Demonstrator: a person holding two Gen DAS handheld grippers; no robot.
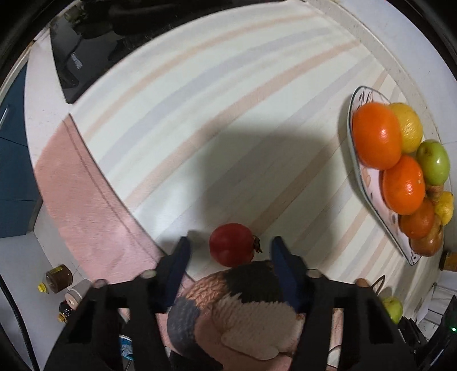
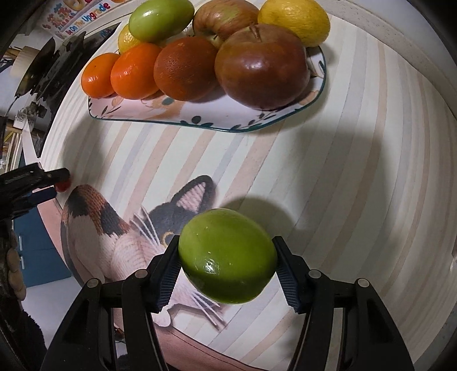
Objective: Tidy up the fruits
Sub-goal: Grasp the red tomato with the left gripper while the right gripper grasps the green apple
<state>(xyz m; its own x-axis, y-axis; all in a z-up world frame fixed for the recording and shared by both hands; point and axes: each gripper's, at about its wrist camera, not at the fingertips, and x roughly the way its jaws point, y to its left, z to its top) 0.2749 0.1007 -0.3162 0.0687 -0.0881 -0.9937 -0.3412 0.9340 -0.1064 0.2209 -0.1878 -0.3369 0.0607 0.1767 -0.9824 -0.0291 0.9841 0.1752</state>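
Green and glossy, the apple (image 2: 228, 256) sits pinched between the ribbed blue pads (image 2: 168, 274) of your right gripper (image 2: 227, 271), lifted above the cat-printed, striped table mat (image 2: 357, 182). Beyond it, the floral-rimmed plate (image 2: 217, 117) holds a red-brown apple (image 2: 261, 67), three oranges (image 2: 134, 74), two lemons (image 2: 295, 20), a second green apple (image 2: 160, 18) and a streaked apple (image 2: 225, 18), all crowded together and touching. Your left gripper (image 1: 230, 248) has its jaws spread wide, one on either side of a small red fruit (image 1: 232, 245) resting on the mat just beyond the cat print (image 1: 237, 308); neither pad touches it. The plate (image 1: 368, 182) lies well apart to its right.
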